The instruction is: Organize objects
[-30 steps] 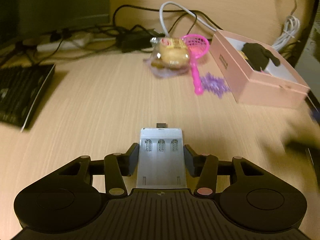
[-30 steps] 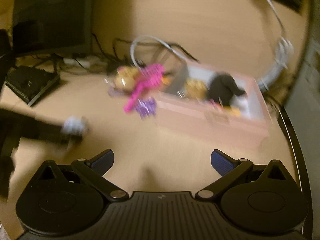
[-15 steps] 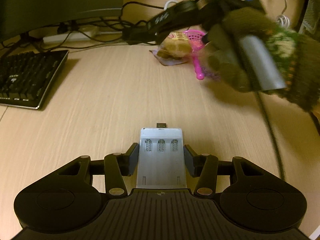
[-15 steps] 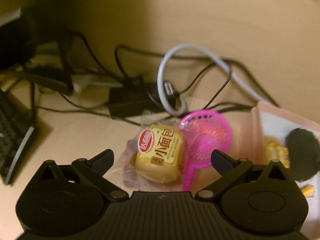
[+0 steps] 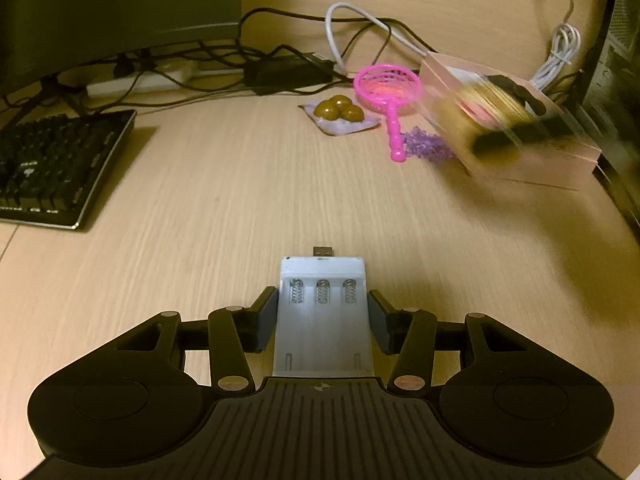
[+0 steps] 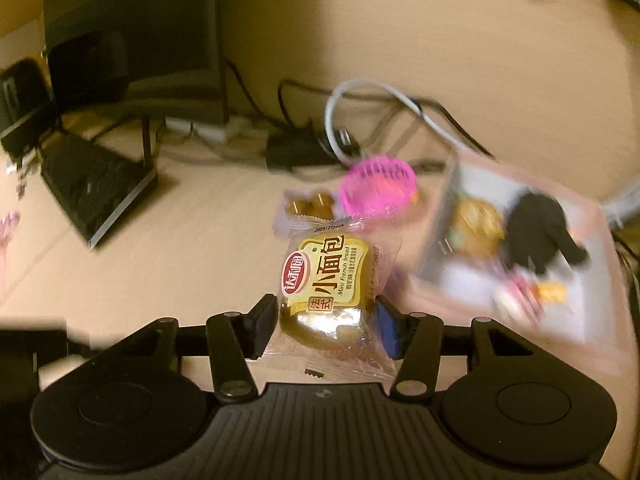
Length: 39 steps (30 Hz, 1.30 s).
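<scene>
Open desk: the light wood-grain desk top (image 5: pixel 248 200) lies bare through the middle of the left wrist frame, a broad lane between keyboard and box.
Left edge: a black flat keyboard (image 5: pixel 52 164) fills the left side.
Back: tangled black cables (image 5: pixel 224 54) and a black power brick (image 5: pixel 288 72) line the wall.
Upper right: an open pink cardboard box (image 5: pixel 560 160), with a pink plastic toy net (image 5: pixel 388 92) and a spiky purple toy (image 5: pixel 426 148) just beside it, closes that side.
</scene>
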### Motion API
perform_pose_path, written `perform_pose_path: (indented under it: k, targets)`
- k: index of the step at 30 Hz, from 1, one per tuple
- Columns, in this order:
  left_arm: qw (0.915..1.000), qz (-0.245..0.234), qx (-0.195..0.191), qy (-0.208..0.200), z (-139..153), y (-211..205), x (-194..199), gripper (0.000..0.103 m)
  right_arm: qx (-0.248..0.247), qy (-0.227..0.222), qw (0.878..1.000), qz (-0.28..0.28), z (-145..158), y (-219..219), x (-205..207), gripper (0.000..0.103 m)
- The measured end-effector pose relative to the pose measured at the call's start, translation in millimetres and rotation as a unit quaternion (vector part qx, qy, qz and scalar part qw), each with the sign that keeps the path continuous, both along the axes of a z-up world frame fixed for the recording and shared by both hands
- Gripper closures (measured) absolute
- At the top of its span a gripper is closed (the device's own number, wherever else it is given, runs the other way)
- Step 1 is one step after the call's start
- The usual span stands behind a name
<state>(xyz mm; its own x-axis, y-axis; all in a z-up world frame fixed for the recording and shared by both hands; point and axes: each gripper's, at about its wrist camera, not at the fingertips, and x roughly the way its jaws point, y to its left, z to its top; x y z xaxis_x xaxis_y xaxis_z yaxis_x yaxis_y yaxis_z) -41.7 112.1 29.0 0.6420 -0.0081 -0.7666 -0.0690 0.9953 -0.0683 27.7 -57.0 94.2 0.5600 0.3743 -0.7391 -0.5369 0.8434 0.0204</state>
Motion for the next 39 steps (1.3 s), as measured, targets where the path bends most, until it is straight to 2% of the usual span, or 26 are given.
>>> perform_pose_path:
  k: [4, 7, 12, 15, 17, 21, 25, 28, 29, 30, 31, 32, 33, 34, 35, 37, 39]
  targets:
    - [0.9998, 0.010, -0.020, 0.000, 0.6, 5.3, 1.1, 0.050, -0.016, 0.015, 0.999, 0.048, -6.9, -16.4, -29.8, 0.049]
    - [0.9997, 0.009, -0.024, -0.003, 0.1, 6.5, 0.0, 0.050, -0.022, -0.019, 0.998, 0.054, 0.7, -17.3, -41.0, 0.022]
    - [0.9999, 0.003, -0.012, -0.004, -0.4, 2.3, -1.4, 0.050, -0.014, -0.053, 0.998, 0.041, 20.7, 0.3, -20.3, 0.019]
    - [0.9999, 0.000, -0.013, -0.007, -0.7, 3.6, -2.5, 0.050, -0.010, -0.075, 0.997, 0.031, 30.8, 18.8, 12.9, 0.010]
    - [0.9998, -0.002, -0.016, -0.010, -0.9, 4.5, -3.7, 0.050, -0.017, -0.072, 0.997, 0.019, 30.5, 39.3, 47.4, 0.000]
    - [0.9994, -0.004, -0.031, -0.013, -0.9, 9.8, -5.1, 0.050, -0.056, -0.057, 0.997, -0.022, 15.7, 78.5, 117.0, 0.000]
    - [0.9988, -0.010, -0.046, -0.017, -1.2, 15.4, -7.1, 0.050, -0.117, -0.063, 0.989, -0.066, -7.2, 102.5, 173.0, 0.000]
    - [0.9982, -0.015, -0.055, -0.019, -1.2, 18.6, -8.6, 0.050, -0.115, -0.028, 0.988, -0.097, -20.9, 100.9, 202.9, 0.000]
    - [0.9980, -0.015, -0.059, -0.020, -1.3, 19.8, -8.7, 0.050, -0.116, -0.036, 0.988, -0.098, -22.8, 101.0, 205.2, 0.000]
    - [0.9977, -0.015, -0.063, -0.021, -1.3, 21.2, -8.7, 0.050, -0.117, -0.033, 0.989, -0.087, -24.1, 102.3, 204.8, 0.001]
    - [0.9974, -0.015, -0.067, -0.022, -1.3, 22.6, -8.7, 0.050, -0.118, -0.024, 0.990, -0.071, -26.2, 104.8, 203.7, 0.011]
    - [0.9971, -0.014, -0.071, -0.023, -1.3, 23.8, -9.0, 0.050, -0.124, -0.017, 0.991, -0.057, -29.1, 107.6, 200.7, 0.027]
    - [0.9968, -0.012, -0.076, -0.023, -1.3, 25.0, -9.2, 0.050, -0.135, -0.015, 0.990, -0.044, -32.6, 110.7, 196.6, 0.033]
    - [0.9966, -0.012, -0.078, -0.023, -1.2, 25.8, -9.0, 0.050, -0.143, -0.008, 0.989, -0.031, -36.0, 112.4, 191.8, 0.044]
    - [0.9965, -0.013, -0.080, -0.022, -1.0, 26.4, -9.0, 0.050, -0.142, 0.011, 0.990, -0.019, -39.7, 112.0, 187.0, 0.059]
    - [0.9962, -0.016, -0.083, -0.021, -0.8, 28.3, -8.8, 0.050, -0.121, 0.057, 0.991, -0.003, -43.0, 106.3, 173.1, 0.069]
    - [0.9956, -0.020, -0.089, -0.022, -1.0, 31.2, -9.2, 0.050, -0.098, 0.090, 0.991, 0.031, -38.5, 99.6, 152.5, 0.069]
